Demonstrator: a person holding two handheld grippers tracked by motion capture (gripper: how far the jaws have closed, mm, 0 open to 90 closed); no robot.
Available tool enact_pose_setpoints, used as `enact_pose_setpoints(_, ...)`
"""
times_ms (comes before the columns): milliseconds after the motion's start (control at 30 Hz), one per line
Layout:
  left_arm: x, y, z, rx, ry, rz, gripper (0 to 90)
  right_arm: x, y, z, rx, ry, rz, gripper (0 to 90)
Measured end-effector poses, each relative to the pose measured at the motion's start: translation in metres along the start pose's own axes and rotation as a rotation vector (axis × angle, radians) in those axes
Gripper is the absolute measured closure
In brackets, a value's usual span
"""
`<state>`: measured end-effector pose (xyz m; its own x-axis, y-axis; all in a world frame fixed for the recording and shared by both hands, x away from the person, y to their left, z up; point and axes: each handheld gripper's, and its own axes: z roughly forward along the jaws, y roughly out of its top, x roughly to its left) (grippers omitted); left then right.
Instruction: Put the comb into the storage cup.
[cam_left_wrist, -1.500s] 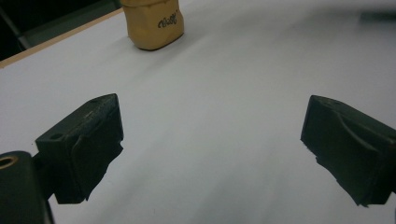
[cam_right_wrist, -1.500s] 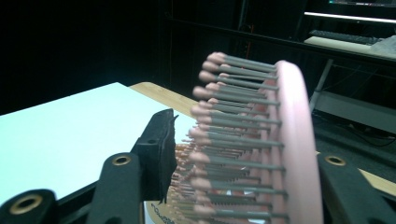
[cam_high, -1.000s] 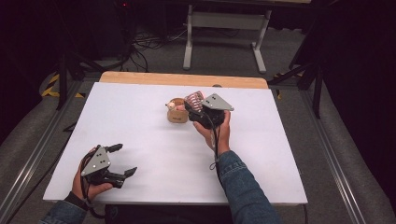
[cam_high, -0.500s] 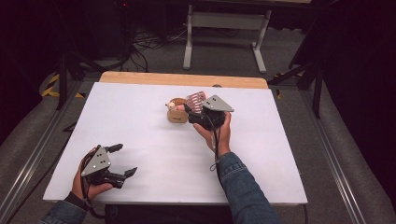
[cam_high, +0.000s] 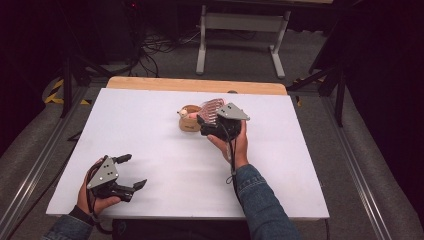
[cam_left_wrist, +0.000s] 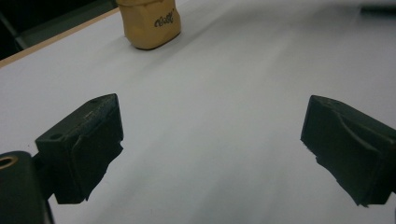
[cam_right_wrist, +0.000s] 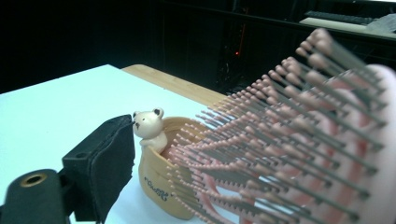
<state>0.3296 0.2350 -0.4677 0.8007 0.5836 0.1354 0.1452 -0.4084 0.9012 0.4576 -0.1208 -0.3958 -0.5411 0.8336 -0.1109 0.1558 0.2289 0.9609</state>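
Here, one pink hairbrush (cam_high: 211, 109) stands with its handle down in a small tan cup (cam_high: 189, 122) near the middle of the white table (cam_high: 150, 150), bristle head leaning up and out over the rim toward the right gripper (cam_high: 206, 125). In the right gripper view the bristles (cam_right_wrist: 280, 154) crowd the frame just ahead of the one jaw that shows; the jaws have just been opening, and they look parted rather than pressing on the brush, which I judge is being let go so the cup carries it. One little bear figure (cam_right_wrist: 150, 128) perches on the cup rim, facing that jaw. Left gripper (cam_high: 129, 172) sits low at the near left corner, well apart from the cup, jaws spread wide with bare table between them; likely parked out of the way. Count: one brush, one cup, one bear, two grippers
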Motion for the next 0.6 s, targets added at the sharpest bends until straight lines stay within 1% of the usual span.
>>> enact_pose_setpoints(67, -0.0001, 0.0000, 0.0001, 0.000, -0.001, 0.000, 6.6, 0.0001, -0.0009, 0.0003, 0.009, 0.012, -0.005, 11.6)
enact_pose_setpoints(133, -0.0001, 0.0000, 0.0005, 0.002, 0.000, -0.001, 6.6, 0.0007, -0.0016, 0.0006, 0.018, 0.011, -0.014, 10.2)
enact_pose_setpoints(200, -0.0001, -0.0003, 0.0012, 0.000, 0.001, -0.003, 6.6, 0.0009, -0.0023, 0.0002, 0.020, 0.018, -0.012, 9.8)
enact_pose_setpoints(400, -0.0004, 0.0000, 0.0014, 0.004, -0.002, 0.000, 6.6, -0.0002, -0.0049, -0.0046, 0.020, 0.016, -0.009, 9.0)
enact_pose_setpoints(600, -0.0006, -0.0003, 0.0022, 0.005, -0.005, -0.004, 6.3, -0.0030, -0.0046, -0.0092, 0.021, 0.010, -0.025, 9.2)
